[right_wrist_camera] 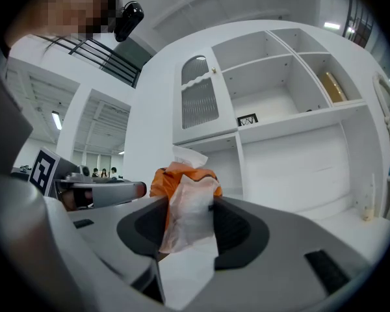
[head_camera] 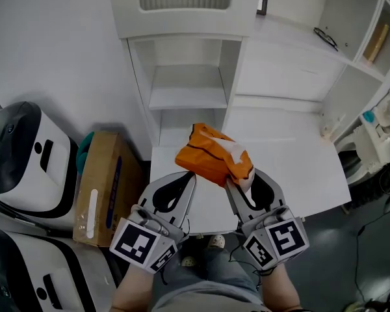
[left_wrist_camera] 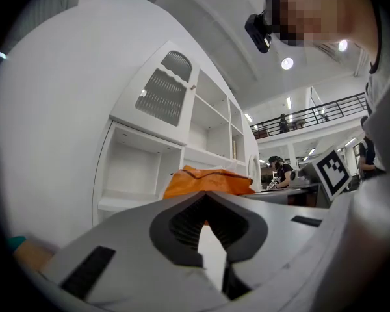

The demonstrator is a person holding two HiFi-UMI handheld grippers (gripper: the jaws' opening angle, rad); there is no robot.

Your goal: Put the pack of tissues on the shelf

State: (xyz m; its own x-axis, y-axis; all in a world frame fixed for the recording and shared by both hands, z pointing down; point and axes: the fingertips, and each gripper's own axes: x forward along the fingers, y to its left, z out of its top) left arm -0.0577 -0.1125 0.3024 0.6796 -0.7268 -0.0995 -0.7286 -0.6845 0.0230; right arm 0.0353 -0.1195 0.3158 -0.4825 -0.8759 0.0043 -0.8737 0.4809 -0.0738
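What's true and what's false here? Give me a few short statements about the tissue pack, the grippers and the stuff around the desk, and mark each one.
1. The right gripper holds the orange tissue pack between its jaws. True.
2. The pack already lies on a shelf. False: it is held up over the white desk, in front of the shelf unit.
3. A pair of glasses lies on a shelf at the upper right of the head view. True.
4. The brown cardboard box stands to the right of the desk. False: it stands on the floor to the desk's left.
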